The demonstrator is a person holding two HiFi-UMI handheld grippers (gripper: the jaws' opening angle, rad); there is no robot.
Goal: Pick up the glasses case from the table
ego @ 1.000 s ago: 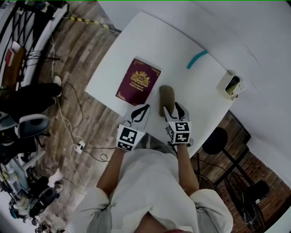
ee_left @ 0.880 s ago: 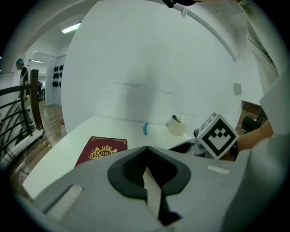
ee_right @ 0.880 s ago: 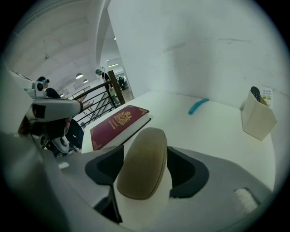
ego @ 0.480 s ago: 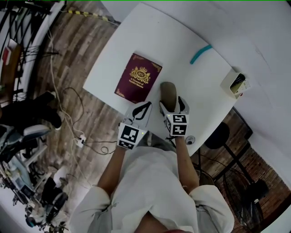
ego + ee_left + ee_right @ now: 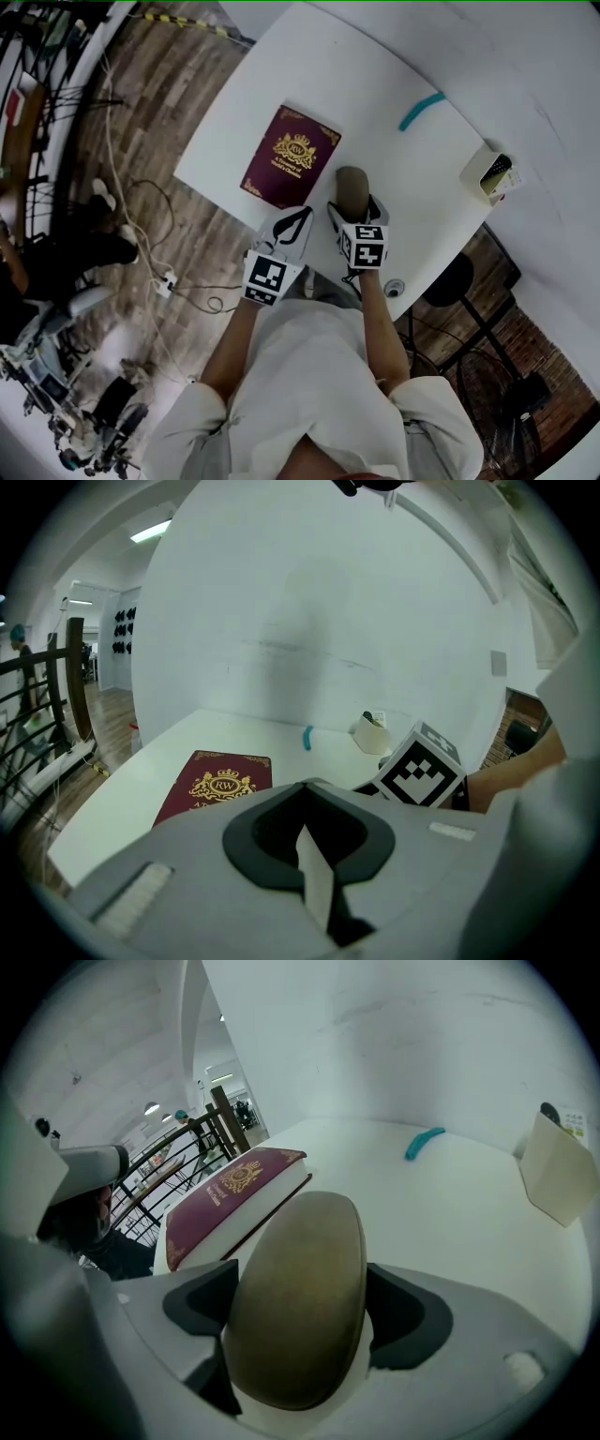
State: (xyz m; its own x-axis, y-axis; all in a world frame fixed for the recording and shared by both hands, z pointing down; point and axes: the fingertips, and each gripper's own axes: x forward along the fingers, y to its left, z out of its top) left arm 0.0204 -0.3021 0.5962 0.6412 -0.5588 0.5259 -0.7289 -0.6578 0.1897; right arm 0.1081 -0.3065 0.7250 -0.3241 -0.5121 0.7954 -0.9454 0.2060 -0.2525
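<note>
The olive-brown oval glasses case [image 5: 352, 187] lies on the white table [image 5: 375, 84] near its front edge. In the right gripper view the case [image 5: 300, 1297] fills the space between the two jaws. My right gripper [image 5: 353, 210] points steeply down over the case's near end. Its jaws are opening and straddle the case without clamping it. To its left my left gripper [image 5: 291, 226] hangs at the table's edge with its jaws closed together and nothing between them. The same closed jaws of the left gripper [image 5: 309, 846] show in its own view.
A maroon passport-style book [image 5: 291, 167] with a gold crest lies just left of the case. A teal strip [image 5: 421, 110] lies farther back. A small white holder [image 5: 491, 175] stands at the table's right corner. Below the table there are cables on a wooden floor.
My right gripper has sunk over the near end of the case, and its jaws have spread to either side of it. The left gripper has barely moved.
</note>
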